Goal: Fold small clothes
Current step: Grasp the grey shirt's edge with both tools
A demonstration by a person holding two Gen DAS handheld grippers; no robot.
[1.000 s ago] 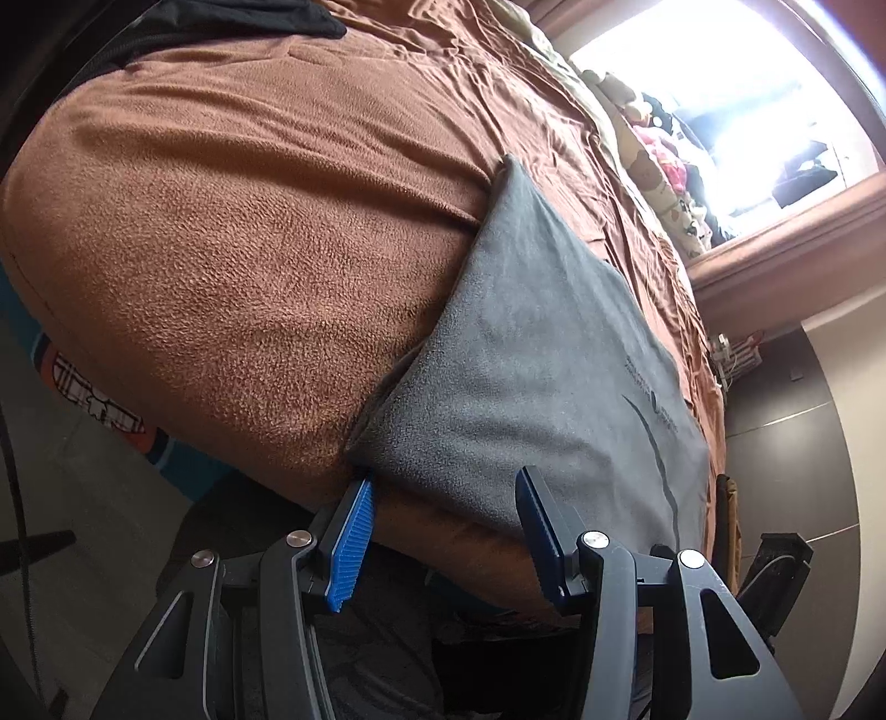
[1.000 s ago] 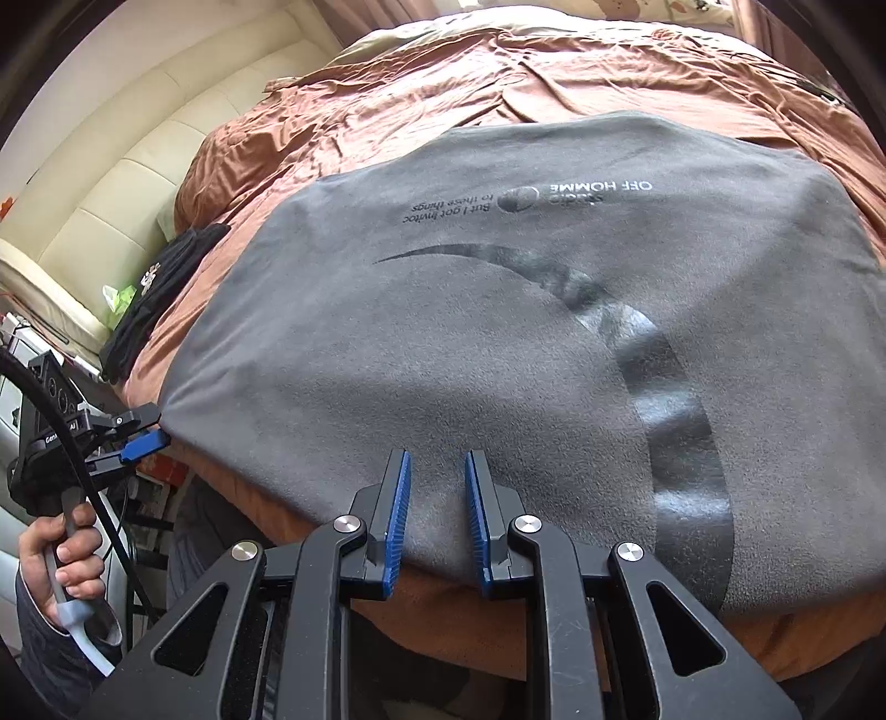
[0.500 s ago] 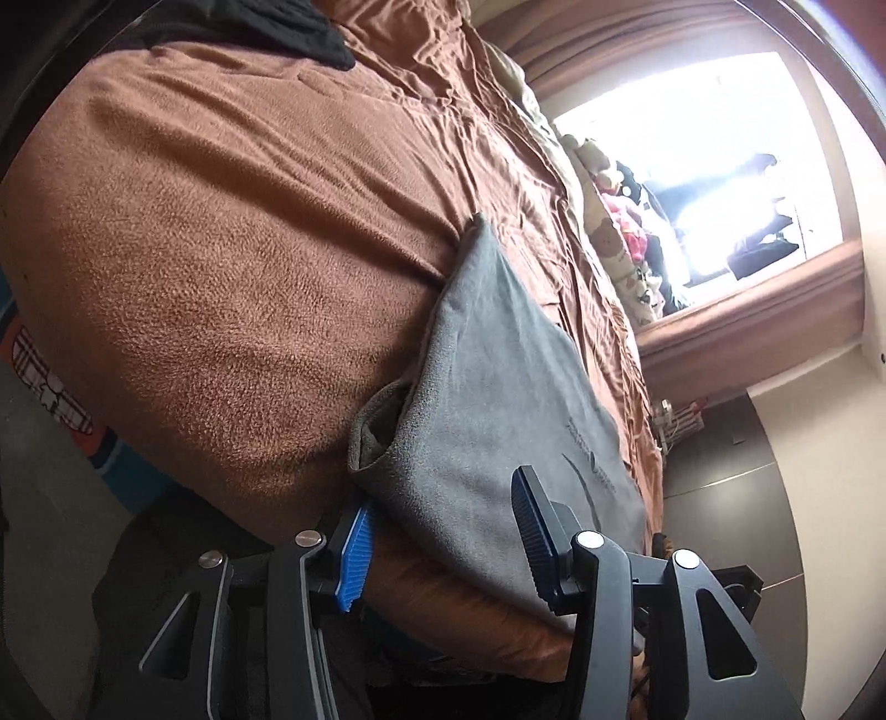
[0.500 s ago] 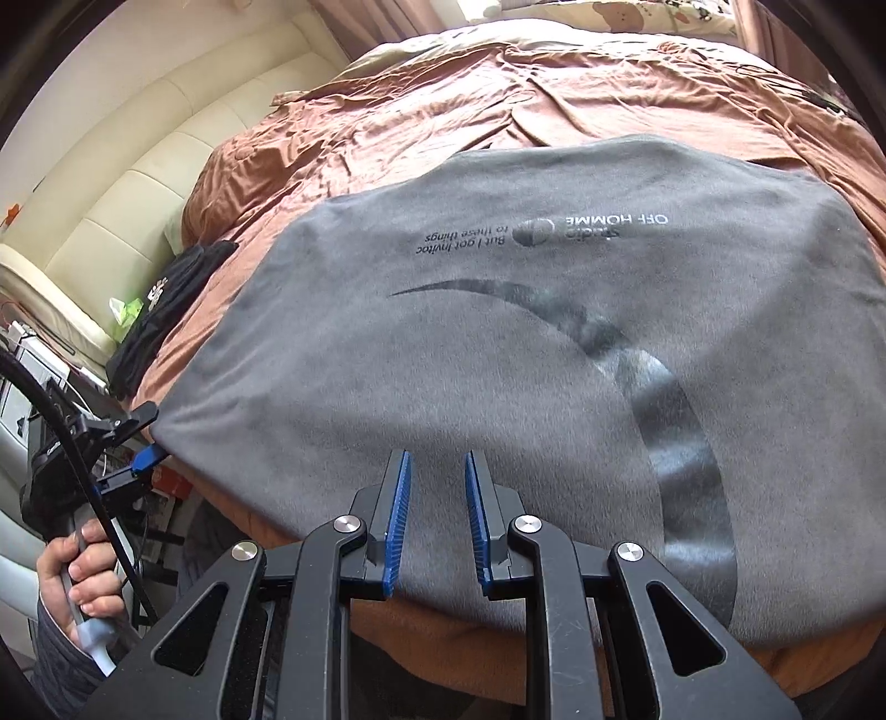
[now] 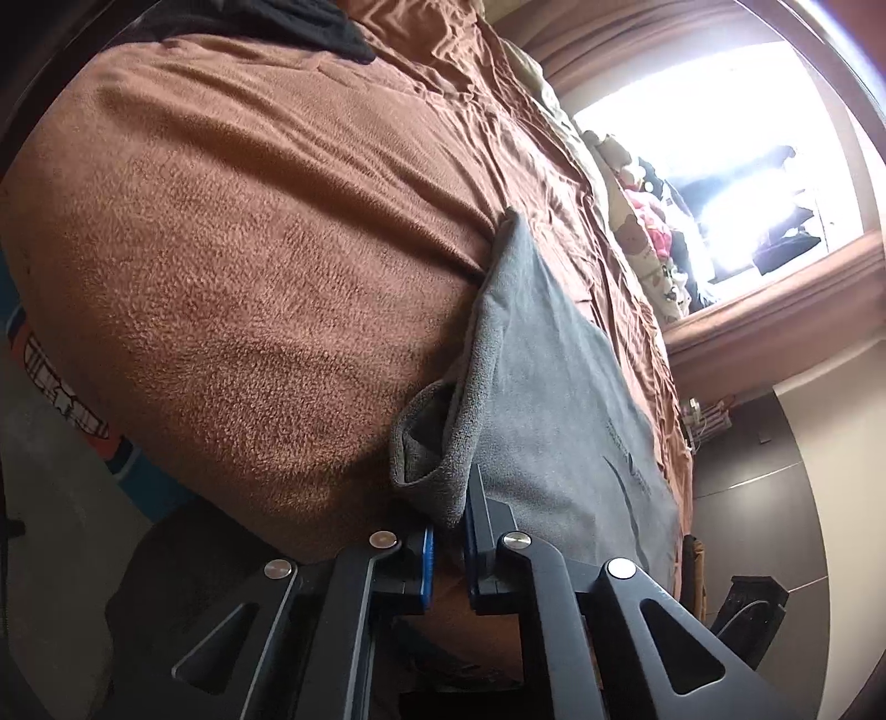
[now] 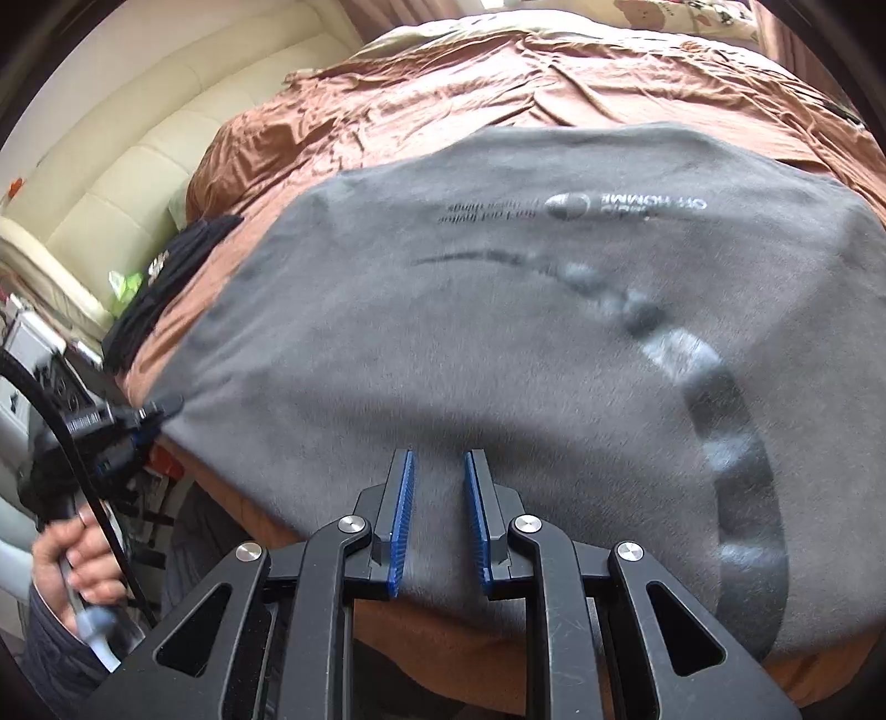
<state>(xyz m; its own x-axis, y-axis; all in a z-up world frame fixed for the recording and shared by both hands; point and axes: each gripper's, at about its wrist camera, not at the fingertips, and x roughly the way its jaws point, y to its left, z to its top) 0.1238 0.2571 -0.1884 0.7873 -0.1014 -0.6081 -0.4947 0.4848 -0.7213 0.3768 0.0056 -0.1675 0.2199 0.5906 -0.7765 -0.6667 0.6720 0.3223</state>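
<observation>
A grey T-shirt (image 6: 498,310) with a dark curved print and small lettering lies flat on a brown blanket (image 6: 443,94) on the bed. In the left wrist view the shirt (image 5: 554,399) shows edge-on, and my left gripper (image 5: 447,548) is shut on its near corner, which bunches up above the blue pads. The left gripper also shows in the right wrist view (image 6: 149,412), at the shirt's left corner. My right gripper (image 6: 437,520) is nearly closed, with the shirt's near hem between its blue pads.
A black garment (image 6: 160,288) lies on the blanket left of the shirt, also seen in the left wrist view (image 5: 310,22). A cream padded headboard (image 6: 111,166) stands on the left. A patterned pillow (image 5: 637,243) and a bright window (image 5: 747,138) are at the far side.
My left gripper moved in on the shirt's corner and closed on it. The right gripper stayed at the near hem, and the shirt shifted and blurred under it.
</observation>
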